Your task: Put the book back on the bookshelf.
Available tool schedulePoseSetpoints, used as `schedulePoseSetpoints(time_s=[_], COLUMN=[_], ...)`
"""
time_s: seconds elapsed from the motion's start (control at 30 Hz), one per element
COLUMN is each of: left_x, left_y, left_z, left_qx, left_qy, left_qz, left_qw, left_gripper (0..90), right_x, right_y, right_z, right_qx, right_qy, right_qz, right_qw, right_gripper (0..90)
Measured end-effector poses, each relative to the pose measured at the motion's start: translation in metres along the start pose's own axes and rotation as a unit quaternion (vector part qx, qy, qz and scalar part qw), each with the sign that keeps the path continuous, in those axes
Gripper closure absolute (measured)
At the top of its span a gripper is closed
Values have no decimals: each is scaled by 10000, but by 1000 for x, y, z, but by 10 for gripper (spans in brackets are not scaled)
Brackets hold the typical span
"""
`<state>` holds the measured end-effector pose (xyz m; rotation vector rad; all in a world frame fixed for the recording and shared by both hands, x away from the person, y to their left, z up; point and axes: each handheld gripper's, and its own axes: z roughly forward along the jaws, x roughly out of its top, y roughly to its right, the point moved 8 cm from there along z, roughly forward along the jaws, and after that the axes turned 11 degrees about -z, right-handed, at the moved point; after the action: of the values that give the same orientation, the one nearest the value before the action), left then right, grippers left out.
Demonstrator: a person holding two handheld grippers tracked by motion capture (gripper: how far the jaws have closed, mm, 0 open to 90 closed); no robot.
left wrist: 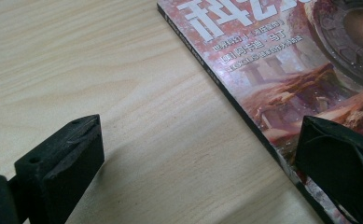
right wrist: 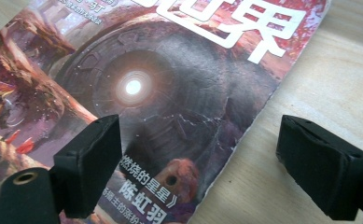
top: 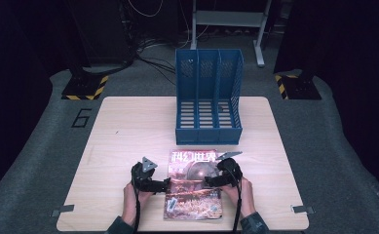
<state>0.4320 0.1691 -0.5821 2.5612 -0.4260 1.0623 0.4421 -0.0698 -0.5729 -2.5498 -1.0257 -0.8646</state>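
Glossy and thin, the magazine near the tabletop's front edge looks light, floppy and slippery, best pinched at its side edges, which the left gripper and right gripper straddle with jaws spread.

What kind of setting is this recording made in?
Probably a lab or recording studio, not an office: a lone wooden table on grey carpet, black-and-yellow taped stand bases, loose cables on the floor, dark surroundings, and a staged file rack and magazine.
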Motion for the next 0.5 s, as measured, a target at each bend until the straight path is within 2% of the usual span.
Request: schedulePoseSetpoints(time_s=[0.1,0.17,0.2,0.3,0.33,0.37,0.43,0.47,0.5], left_x=[0,0,0,-1,-2,-2,-2,-3,-2], left_y=[-1,-2,-3,-6,-9,-8,-8,-9,-7], left_z=[0,0,-1,-1,-2,-1,-1,-2,-1], left_qx=[-25,5,29,78,118,105,101,99,100], left_qy=[-10,-7,-10,-3,-64,-16,-21,-132,-44], left_qz=[-39,3,-68,-98,1,-73,-67,51,-52], left_qw=[10000,10000,10000,9999,9999,9999,9999,9999,9999], left_gripper=[9,9,9,14,15,15,13,12,12], right_x=[2,3,4,4,5,5,6,6,6], right_y=[-1,-2,-2,-2,-1,-1,-2,-3,-3], right_z=[1,2,2,2,2,2,2,2,2], right_qx=[35,36,62,33,59,53,81,140,140], right_qy=[-70,-101,-126,-162,-211,-247,-282,-359,-359], right_qz=[-27,-39,-51,-19,-28,0,34,64,64], right_qw=[10000,9999,9999,9999,9998,9997,9996,9992,9992], right_gripper=[145,150,156,164,169,169,171,176,176])
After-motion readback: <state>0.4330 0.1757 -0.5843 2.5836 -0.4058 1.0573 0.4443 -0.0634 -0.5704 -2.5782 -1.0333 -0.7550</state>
